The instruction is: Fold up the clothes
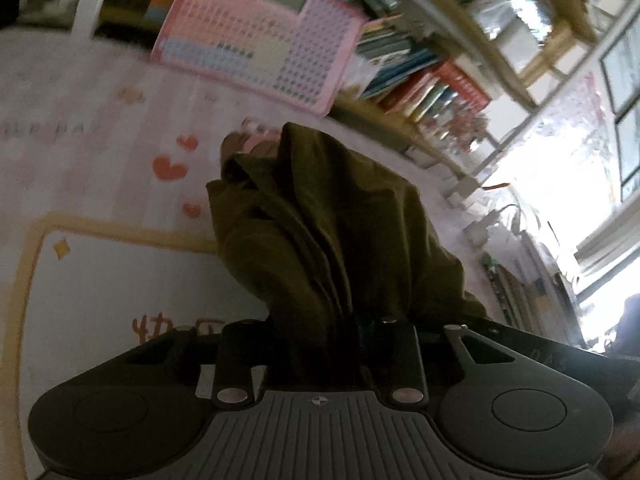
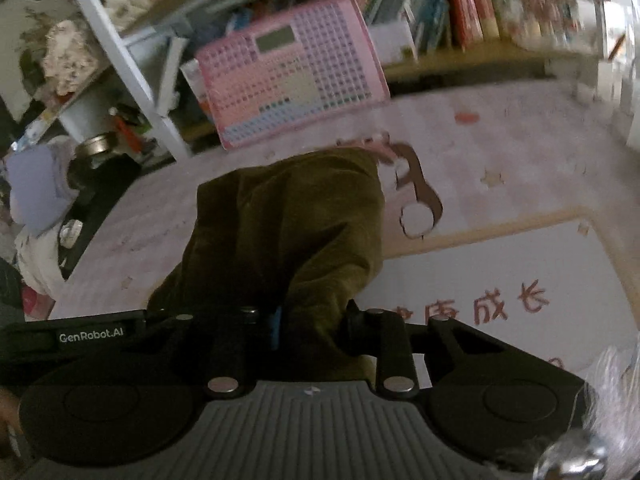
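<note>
An olive-green garment (image 1: 320, 224) hangs bunched from my left gripper (image 1: 320, 324), whose jaws are shut on its cloth; the fingertips are hidden in the folds. The same garment (image 2: 292, 224) also hangs from my right gripper (image 2: 308, 320), shut on another part of it. Both grippers hold it lifted above a pale pink play mat (image 1: 100, 120) with hearts, stars and printed characters. The garment's far end droops toward the mat.
A pink perforated board (image 1: 260, 36) leans at the mat's far edge, also seen in the right wrist view (image 2: 288, 80). Bookshelves (image 1: 420, 80) stand behind it. A white shelf frame (image 2: 120, 60) and clutter lie left. Bright windows (image 1: 580, 160) are at right.
</note>
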